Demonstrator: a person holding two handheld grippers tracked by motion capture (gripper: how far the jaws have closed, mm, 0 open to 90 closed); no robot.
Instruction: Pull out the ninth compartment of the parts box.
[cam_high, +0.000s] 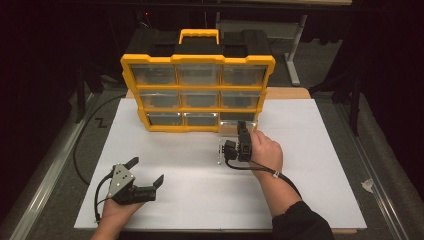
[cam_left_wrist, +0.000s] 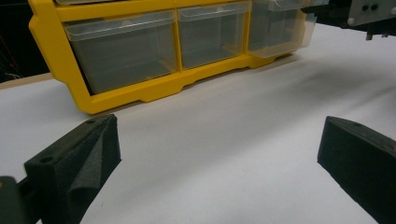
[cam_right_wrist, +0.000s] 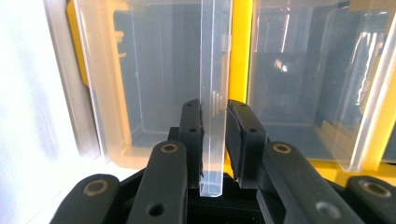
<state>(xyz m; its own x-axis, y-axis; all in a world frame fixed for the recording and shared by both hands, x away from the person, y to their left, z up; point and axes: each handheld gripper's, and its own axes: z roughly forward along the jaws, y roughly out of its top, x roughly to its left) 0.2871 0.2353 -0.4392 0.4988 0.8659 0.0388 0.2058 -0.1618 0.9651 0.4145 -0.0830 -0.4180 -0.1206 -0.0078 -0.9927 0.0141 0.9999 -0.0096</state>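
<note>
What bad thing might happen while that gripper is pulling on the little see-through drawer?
The right gripper pinches only the thin front lip of the bottom right drawer, so the smooth plastic might slip out. The left gripper rests open, away from the yellow organizer; nothing steadies it, so a hard pull might slide or tip it. Pulled too far, the drawer might drop onto the table.

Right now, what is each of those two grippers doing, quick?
Left gripper: open, holding nothing, resting low over the white table.
Right gripper: closed on the front lip of the clear bottom-right drawer of the yellow organizer.
</note>
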